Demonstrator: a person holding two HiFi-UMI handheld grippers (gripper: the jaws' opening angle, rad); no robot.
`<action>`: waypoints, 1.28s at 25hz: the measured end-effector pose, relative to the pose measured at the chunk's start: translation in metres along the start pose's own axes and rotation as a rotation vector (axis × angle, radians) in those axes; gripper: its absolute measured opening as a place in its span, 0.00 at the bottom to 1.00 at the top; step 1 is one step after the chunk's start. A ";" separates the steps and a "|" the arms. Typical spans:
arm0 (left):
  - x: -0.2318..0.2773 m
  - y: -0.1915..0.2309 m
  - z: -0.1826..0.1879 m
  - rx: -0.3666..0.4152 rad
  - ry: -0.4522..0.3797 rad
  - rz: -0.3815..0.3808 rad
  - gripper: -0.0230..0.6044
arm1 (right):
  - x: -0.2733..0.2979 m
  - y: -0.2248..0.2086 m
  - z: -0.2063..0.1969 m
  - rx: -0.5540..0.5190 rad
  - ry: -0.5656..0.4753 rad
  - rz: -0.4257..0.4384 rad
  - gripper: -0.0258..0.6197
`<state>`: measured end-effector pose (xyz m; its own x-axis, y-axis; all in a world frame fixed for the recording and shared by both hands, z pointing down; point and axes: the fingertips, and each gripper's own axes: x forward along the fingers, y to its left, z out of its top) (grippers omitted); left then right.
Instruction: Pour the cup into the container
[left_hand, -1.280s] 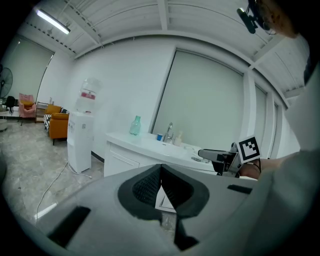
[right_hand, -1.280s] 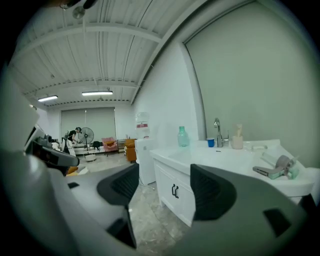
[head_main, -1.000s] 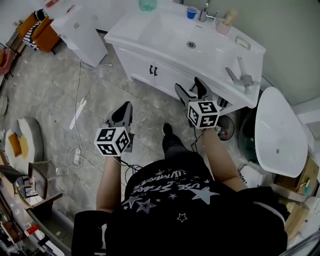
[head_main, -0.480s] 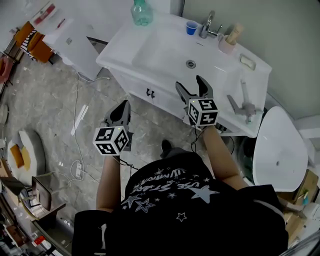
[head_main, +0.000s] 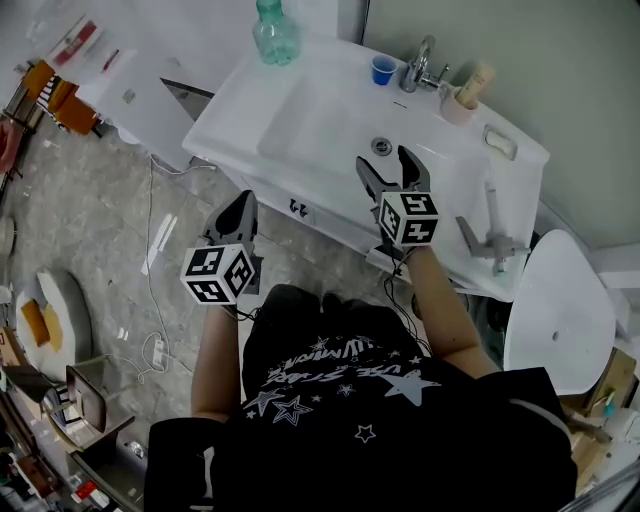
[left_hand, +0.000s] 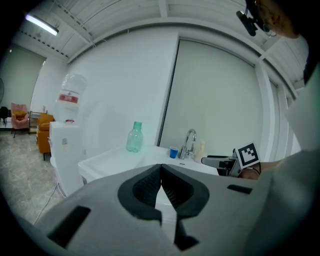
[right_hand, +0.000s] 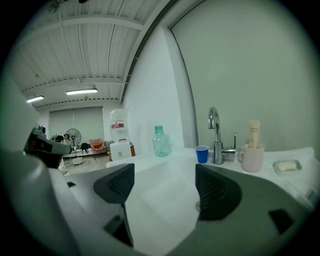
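The person is closing in on the white washbasin (head_main: 300, 120), which is looming larger than a second ago, and both grippers are reaching its front edge. The right gripper (head_main: 385, 165) has just been opening its jaws, now spread around nothing, while the left gripper (head_main: 243, 205) is keeping its jaws pressed together, empty. The blue cup (head_main: 383, 69) is standing untouched beside the tap (head_main: 420, 65), so the reach is only beginning.

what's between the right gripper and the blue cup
Only bare white sink basin with its drain, seen in the head view, between the right gripper and the blue cup.
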<state>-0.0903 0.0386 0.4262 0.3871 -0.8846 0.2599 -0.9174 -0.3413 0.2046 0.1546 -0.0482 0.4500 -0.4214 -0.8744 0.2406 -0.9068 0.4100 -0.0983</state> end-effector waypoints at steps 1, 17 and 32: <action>0.003 0.002 0.002 -0.001 0.000 -0.002 0.05 | 0.003 -0.002 0.000 0.000 0.002 -0.005 0.61; 0.151 0.071 0.064 0.048 0.016 -0.172 0.05 | 0.105 -0.065 0.030 0.008 -0.007 -0.212 0.61; 0.293 0.127 0.113 0.098 0.074 -0.331 0.05 | 0.197 -0.117 0.013 0.025 0.083 -0.406 0.65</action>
<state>-0.1039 -0.2996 0.4217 0.6676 -0.6965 0.2629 -0.7439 -0.6382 0.1982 0.1776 -0.2720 0.4966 -0.0284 -0.9393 0.3420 -0.9996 0.0292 -0.0027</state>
